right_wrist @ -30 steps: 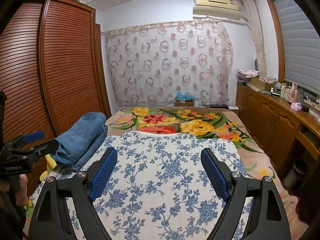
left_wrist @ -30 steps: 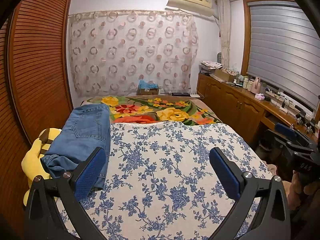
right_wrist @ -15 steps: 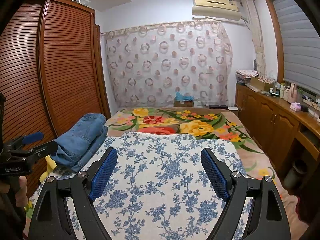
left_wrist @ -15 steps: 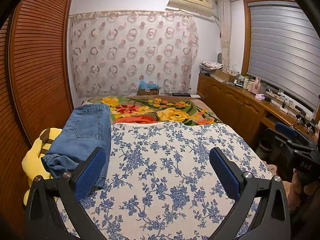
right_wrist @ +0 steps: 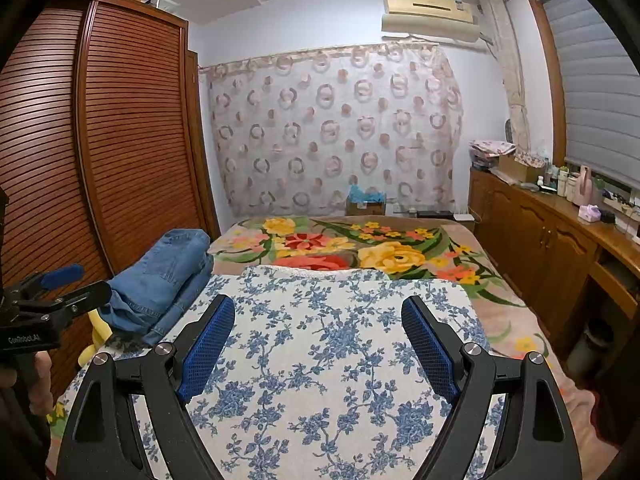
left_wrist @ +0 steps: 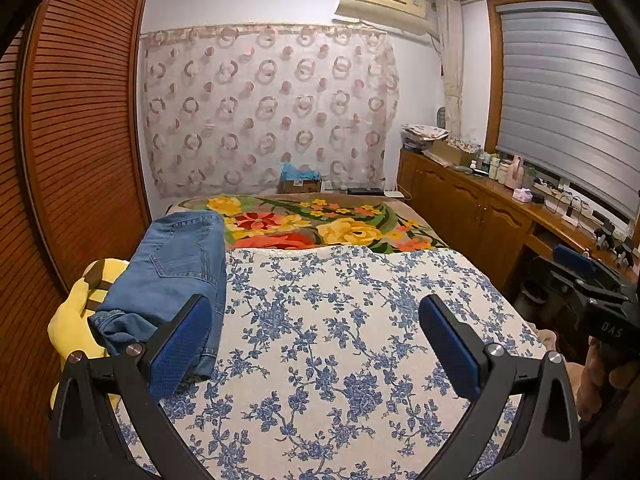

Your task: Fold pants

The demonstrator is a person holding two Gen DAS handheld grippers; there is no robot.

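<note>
Jeans (left_wrist: 176,264) seen folded, stacked at left bed (left_wrist: 344,340) edge. Left tool (left_wrist: 316,344), right tool (right_wrist: 318,344): both released, nothing grasped. Task judged near complete.

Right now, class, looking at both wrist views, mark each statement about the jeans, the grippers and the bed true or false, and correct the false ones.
1. The jeans lie folded at the left edge of the bed. True.
2. The left gripper is shut on the jeans. False: its jaws stand wide apart with nothing between them but the blue floral cover beyond.
3. The right gripper is open and holds nothing. True.
4. The jeans lie on the bright flowered blanket in the middle of the bed. False: they lie at the left side, partly over a yellow plush toy.
5. The air conditioner hangs high on the far wall. True.
</note>
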